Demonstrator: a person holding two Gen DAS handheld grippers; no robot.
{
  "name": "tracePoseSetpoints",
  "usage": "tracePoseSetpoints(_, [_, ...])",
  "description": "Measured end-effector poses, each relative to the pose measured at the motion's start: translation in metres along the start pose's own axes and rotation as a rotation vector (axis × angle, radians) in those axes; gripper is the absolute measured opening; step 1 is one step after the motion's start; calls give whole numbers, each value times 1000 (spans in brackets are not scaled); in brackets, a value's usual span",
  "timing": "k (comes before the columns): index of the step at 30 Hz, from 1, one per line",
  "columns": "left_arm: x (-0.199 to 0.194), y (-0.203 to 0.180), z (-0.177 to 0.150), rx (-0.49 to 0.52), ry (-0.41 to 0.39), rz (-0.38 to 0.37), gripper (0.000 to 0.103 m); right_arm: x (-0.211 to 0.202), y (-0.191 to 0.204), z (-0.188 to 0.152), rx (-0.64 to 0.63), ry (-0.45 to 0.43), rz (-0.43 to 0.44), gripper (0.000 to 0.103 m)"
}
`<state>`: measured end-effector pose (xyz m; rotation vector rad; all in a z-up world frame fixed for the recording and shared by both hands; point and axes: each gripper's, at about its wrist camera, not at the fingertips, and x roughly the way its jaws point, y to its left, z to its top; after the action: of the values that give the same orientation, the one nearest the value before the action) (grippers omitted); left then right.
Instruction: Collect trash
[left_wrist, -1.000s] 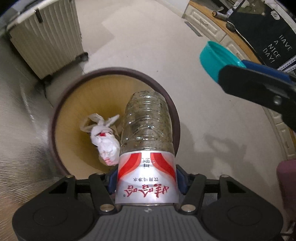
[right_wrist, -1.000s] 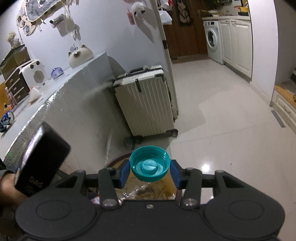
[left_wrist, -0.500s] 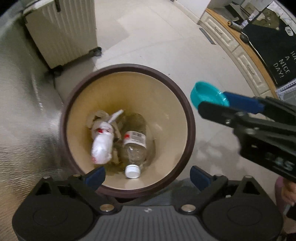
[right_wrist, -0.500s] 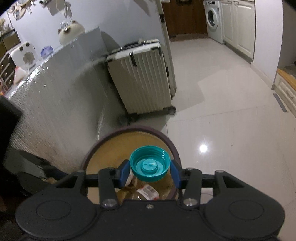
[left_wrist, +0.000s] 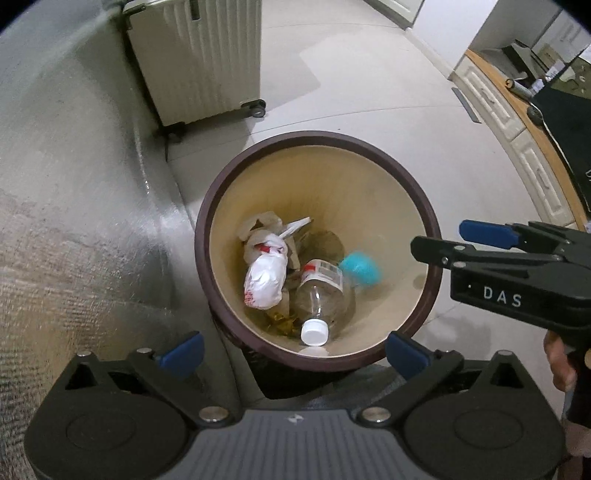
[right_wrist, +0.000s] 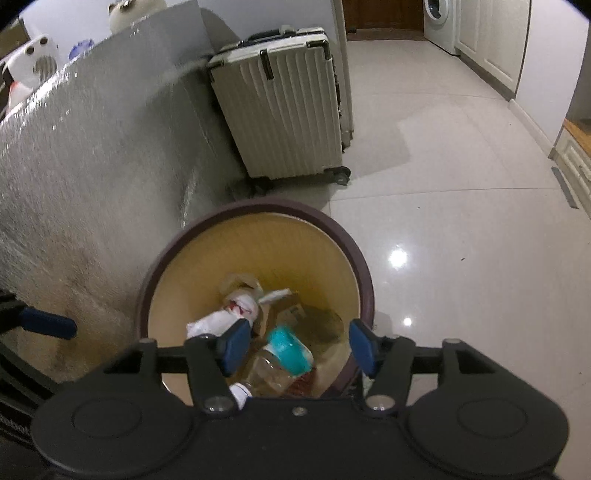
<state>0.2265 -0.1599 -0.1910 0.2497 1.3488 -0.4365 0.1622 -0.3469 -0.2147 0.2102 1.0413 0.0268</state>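
Bin (left_wrist: 207, 236): holds bottle (left_wrist: 321, 295), bag (left_wrist: 264, 277) | cap (left_wrist: 360, 267) blurred, falling inside bin | your left gripper (left_wrist: 291, 350) over bin's near rim, jaws just opened wide, empty | your right gripper (right_wrist: 295, 347) above bin, jaws just parted, cap free | risk: lowering either gripper could knock the rim and tip the bin.

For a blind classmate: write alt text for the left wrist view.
A brown-rimmed bin holds a clear bottle, a white bag and a blurred teal cap. The open left gripper and right gripper hover above; a suitcase stands behind.
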Motion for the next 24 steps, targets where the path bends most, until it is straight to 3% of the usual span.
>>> tracePoseSetpoints(12, [-1, 4, -12, -50, -5, 19, 103, -23, 8, -4, -95, 31, -31, 67])
tracePoseSetpoints(24, [-13, 9, -24, -84, -46, 37, 103, -46, 9, -8, -116, 13, -63, 95])
